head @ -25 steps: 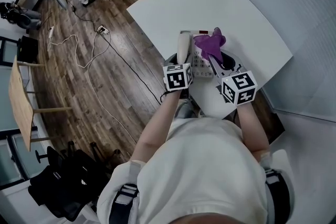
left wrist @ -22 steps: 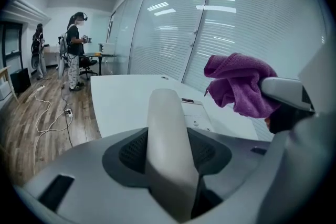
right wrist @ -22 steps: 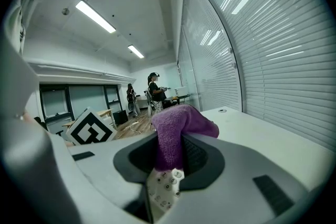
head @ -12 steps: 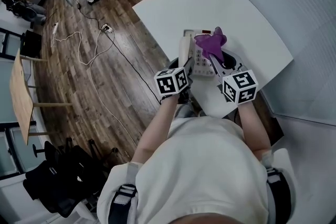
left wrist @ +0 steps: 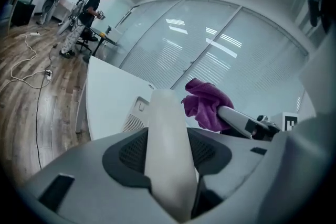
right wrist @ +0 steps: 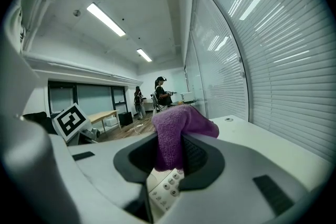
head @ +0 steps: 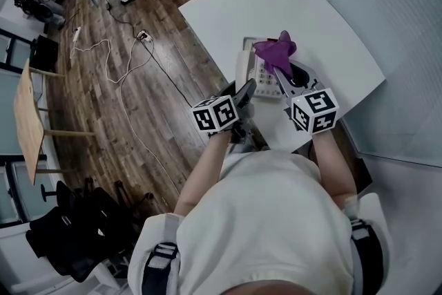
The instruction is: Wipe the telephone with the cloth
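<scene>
A white telephone [head: 266,74] with a grey keypad [right wrist: 165,189] sits on the white table [head: 276,7] near its front edge. My left gripper [head: 243,88] is shut on the phone's white handset [head: 241,65], which runs straight out between its jaws [left wrist: 167,149]. My right gripper [head: 284,77] is shut on a purple cloth [head: 275,50], bunched above the phone's body. In the right gripper view the cloth [right wrist: 173,139] stands up between the jaws over the keypad. The left gripper view shows the cloth [left wrist: 206,102] just right of the handset tip.
The table's rounded front edge [head: 207,45] drops to a wood floor with white cables [head: 117,65]. A wooden table [head: 26,121] and dark gear [head: 76,231] stand at the left. Glass walls close in the right side. People [left wrist: 92,13] stand far off.
My left gripper has drawn back to the left and toward the person, bringing the handset with it. The right gripper and cloth stay over the phone.
</scene>
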Demonstrator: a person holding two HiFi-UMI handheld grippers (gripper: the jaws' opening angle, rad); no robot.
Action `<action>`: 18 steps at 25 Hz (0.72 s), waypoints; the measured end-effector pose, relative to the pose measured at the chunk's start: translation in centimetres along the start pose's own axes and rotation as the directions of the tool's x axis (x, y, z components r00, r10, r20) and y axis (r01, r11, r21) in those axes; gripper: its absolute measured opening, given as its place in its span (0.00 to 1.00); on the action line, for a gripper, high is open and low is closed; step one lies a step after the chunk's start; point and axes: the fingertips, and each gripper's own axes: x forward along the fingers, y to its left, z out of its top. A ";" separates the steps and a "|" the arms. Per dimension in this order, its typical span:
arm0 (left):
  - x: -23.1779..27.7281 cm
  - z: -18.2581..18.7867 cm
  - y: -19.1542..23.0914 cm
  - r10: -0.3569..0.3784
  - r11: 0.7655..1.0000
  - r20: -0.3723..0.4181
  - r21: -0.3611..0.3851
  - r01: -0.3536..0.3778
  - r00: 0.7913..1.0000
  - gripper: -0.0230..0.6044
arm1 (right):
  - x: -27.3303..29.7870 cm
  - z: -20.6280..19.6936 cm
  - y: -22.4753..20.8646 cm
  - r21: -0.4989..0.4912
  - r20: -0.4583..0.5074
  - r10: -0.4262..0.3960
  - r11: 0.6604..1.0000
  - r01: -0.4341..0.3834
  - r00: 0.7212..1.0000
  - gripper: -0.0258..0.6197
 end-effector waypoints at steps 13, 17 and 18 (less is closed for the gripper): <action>-3.5 -0.4 -2.8 -0.236 0.949 0.151 -0.177 0.261 0.960 0.39 | -1.0 1.1 1.7 -0.017 0.036 0.043 0.999 -0.042 0.998 0.19; -4.4 -0.5 -3.4 -0.296 0.920 0.175 -0.214 0.330 0.939 0.39 | -1.3 1.6 2.6 -0.021 0.046 0.063 0.998 -0.062 0.997 0.19; -4.5 -0.6 -3.4 -0.298 0.913 0.179 -0.233 0.335 0.938 0.39 | -1.3 1.6 2.8 -0.022 0.049 0.069 0.997 -0.068 0.996 0.19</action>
